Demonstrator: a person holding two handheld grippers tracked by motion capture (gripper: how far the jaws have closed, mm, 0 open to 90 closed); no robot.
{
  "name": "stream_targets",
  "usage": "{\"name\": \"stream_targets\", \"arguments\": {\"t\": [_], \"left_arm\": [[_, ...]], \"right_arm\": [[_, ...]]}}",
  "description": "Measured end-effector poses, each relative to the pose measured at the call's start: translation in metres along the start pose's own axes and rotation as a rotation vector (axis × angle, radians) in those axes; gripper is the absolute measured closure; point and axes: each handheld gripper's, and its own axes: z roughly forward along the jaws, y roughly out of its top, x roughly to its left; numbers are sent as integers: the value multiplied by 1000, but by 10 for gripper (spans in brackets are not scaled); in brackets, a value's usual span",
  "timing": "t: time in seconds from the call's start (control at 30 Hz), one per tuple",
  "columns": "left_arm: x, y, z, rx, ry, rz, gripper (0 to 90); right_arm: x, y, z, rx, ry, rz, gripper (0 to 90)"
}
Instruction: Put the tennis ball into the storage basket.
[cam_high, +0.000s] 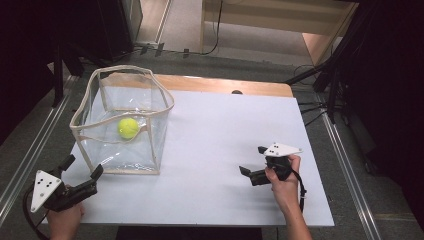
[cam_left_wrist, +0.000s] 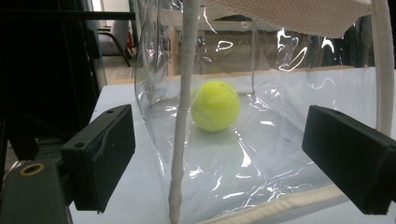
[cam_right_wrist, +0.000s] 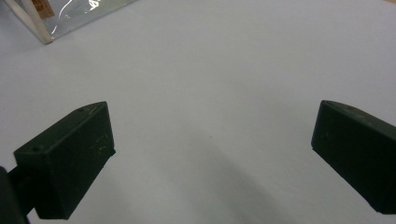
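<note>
Tennis ball (cam_high: 128, 128) was seen resting inside the clear bag (cam_high: 150, 150) on the worktop (cam_high: 225, 140). Left gripper (cam_high: 83, 165) was held released beside the bag; right gripper (cam_high: 253, 160), released, well apart.

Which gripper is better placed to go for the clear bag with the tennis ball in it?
Left. The left gripper sits open by the clear bag, its near corner seam between the jaws, with the tennis ball behind. The right gripper is open over bare table, farther off.
</note>
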Motion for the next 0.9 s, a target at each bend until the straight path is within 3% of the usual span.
{"name": "stream_targets", "arguments": {"t": [0.5, 0.9], "left_arm": [[-2, 0, 1, -2, 9, 13, 98], [-2, 0, 1, 0, 11, 14, 98]], "right_arm": [[-18, -35, -38, -54, -69, 31, 0], [-31, -63, -62, -108, -112, 86, 0]]}}
